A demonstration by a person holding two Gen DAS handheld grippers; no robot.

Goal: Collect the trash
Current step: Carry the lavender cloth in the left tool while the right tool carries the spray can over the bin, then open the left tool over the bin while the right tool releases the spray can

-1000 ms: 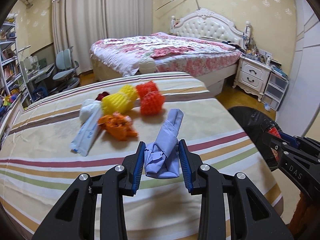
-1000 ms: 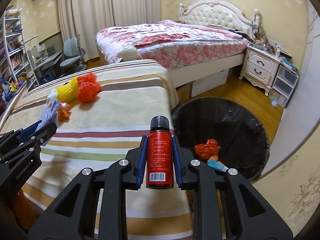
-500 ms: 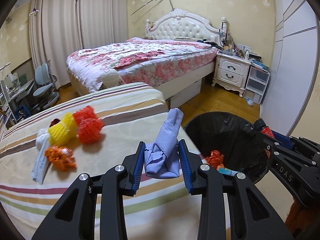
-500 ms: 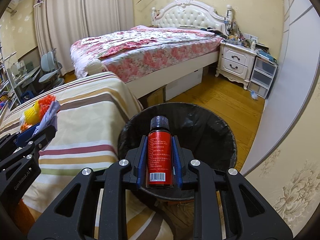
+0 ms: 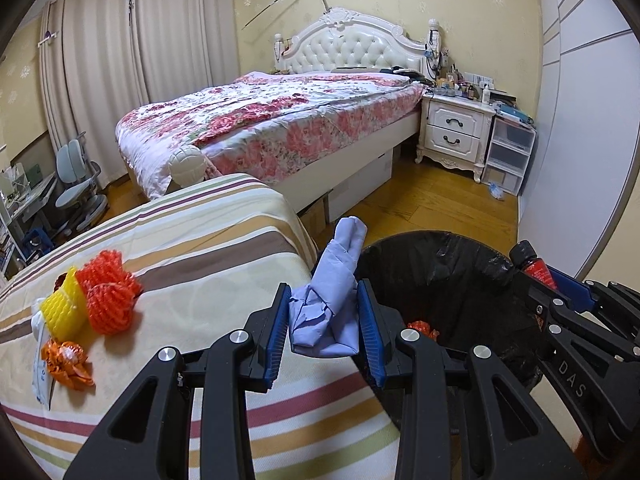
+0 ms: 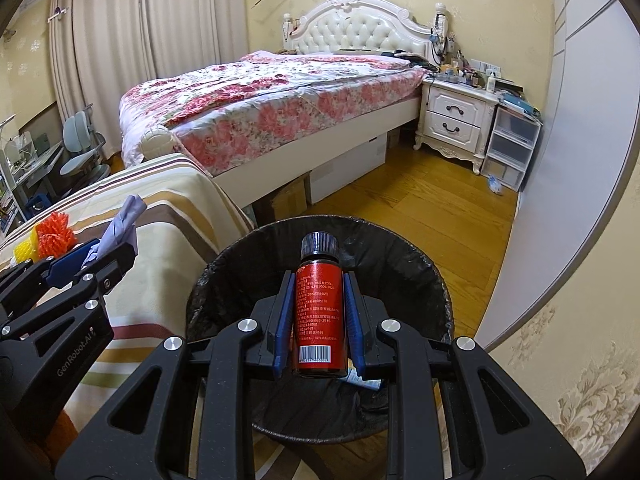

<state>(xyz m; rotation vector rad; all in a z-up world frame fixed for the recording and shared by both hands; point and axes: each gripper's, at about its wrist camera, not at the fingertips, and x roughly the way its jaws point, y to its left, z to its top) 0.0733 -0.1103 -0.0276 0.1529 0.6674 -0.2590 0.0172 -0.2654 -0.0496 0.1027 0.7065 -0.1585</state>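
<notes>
Red-labelled bottle sits clamped between the blue pads of the right gripper, directly over the mouth of the black-lined trash bin. Long axis runs along the fingers: black cap at the far end pointing away from the camera, base with the barcode nearest the camera. Label text faces the camera.

Left gripper is closed on a crumpled pale-blue wad, paper or cloth, can't tell which. The wad is elongated too, long axis along the fingers, narrow rolled end sticking out forward past the tips and leaning slightly right toward the bin. Wide crumpled end sits between the pads. It hangs over the edge of the striped bedspread, just beside the bin rim.

In the left wrist view the bottle cap and right gripper fingers show at the right edge, above the bin's far side.

Inside the bin: an orange crumpled piece at the bottom.

On the bedspread: two orange foam nets, a yellow foam net, an orange wrapper, a white packet, all grouped at the left.
</notes>
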